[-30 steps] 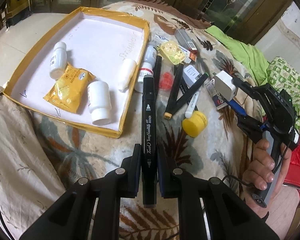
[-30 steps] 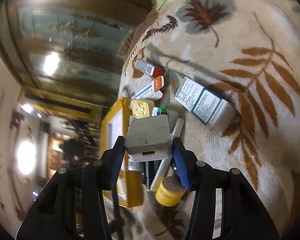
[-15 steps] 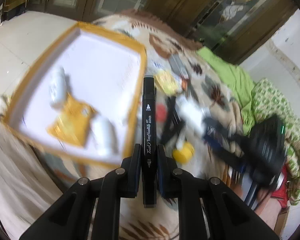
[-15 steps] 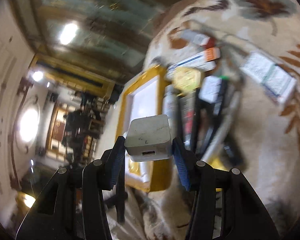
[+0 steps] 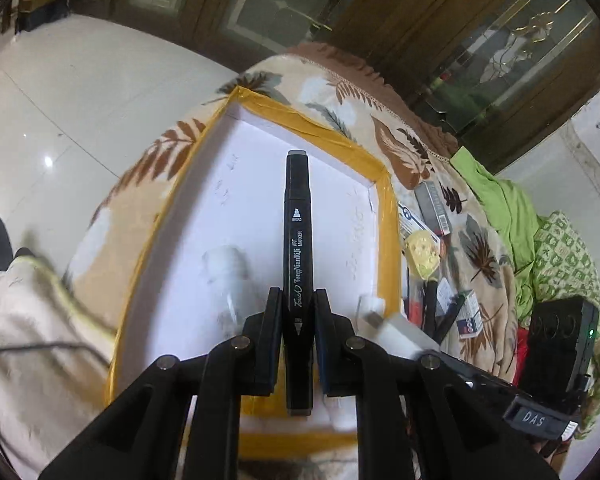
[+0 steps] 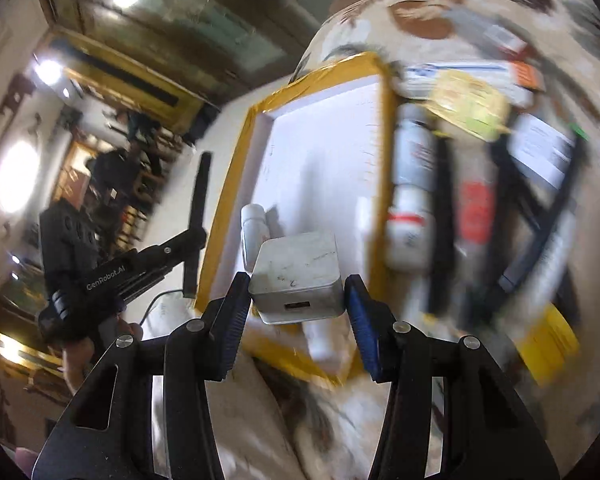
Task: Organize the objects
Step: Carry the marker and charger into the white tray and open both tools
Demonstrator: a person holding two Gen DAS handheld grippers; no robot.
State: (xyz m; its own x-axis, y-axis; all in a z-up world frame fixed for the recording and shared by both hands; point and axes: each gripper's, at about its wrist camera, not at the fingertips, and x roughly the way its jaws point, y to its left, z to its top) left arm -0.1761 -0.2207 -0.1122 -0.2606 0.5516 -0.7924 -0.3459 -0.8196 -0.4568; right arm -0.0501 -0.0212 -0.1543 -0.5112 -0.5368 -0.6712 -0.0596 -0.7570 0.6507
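Note:
My left gripper (image 5: 297, 296) is shut on a black art marker (image 5: 297, 216), held lengthwise over the white floor of a yellow-edged tray (image 5: 388, 240). My right gripper (image 6: 297, 280) is shut on a white USB charger cube (image 6: 296, 264), its blue pads pressing both sides, above the tray's near corner. In the right wrist view the left gripper (image 6: 198, 236) shows at the left, with the marker (image 6: 199, 200) standing up beside the tray rim (image 6: 236, 184). The charger (image 5: 396, 332) also shows low on the right in the left wrist view.
A white bottle (image 6: 254, 232) lies in the tray. Right of the tray, on the leaf-print blanket (image 5: 480, 248), lie a red-labelled bottle (image 6: 412, 200), a yellow packet (image 6: 468, 104), black markers, small boxes and a yellow cap (image 6: 548, 340). White floor lies beyond the bed's left edge.
Both grippers have swung left from the clutter to over the tray, each keeping its object. The right gripper has rolled, and the tray now sits upright in its view.

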